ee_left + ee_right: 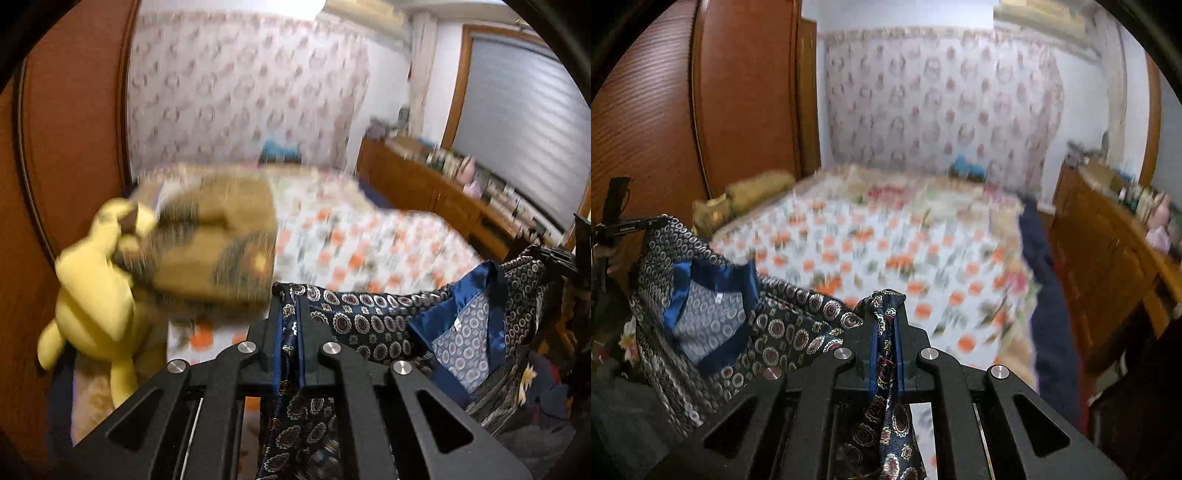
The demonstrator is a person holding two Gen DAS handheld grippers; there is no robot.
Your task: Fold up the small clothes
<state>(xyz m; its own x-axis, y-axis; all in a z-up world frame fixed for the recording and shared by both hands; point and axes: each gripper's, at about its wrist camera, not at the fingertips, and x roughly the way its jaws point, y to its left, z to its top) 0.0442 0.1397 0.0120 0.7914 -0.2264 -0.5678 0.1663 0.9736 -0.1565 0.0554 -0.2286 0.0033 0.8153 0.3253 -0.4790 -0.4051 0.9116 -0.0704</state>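
left tool [289, 295] and right tool [886, 301] each clenched on the patterned navy garment [369, 321] above the floral bed [886, 240]

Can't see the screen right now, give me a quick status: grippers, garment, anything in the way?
Left gripper and right gripper shut on patterned navy garment, held up between them. Bed ahead, nothing blocking.

Bed with orange-flowered white quilt [886, 251] mid-frame, rose-patterned wall hanging [942, 99] behind it, reddish wood wardrobe [746, 92] at left, low wooden cabinet [436, 188] along right wall, slatted window blind [524, 122] upper right, yellow plush toy [96, 280] lower left.
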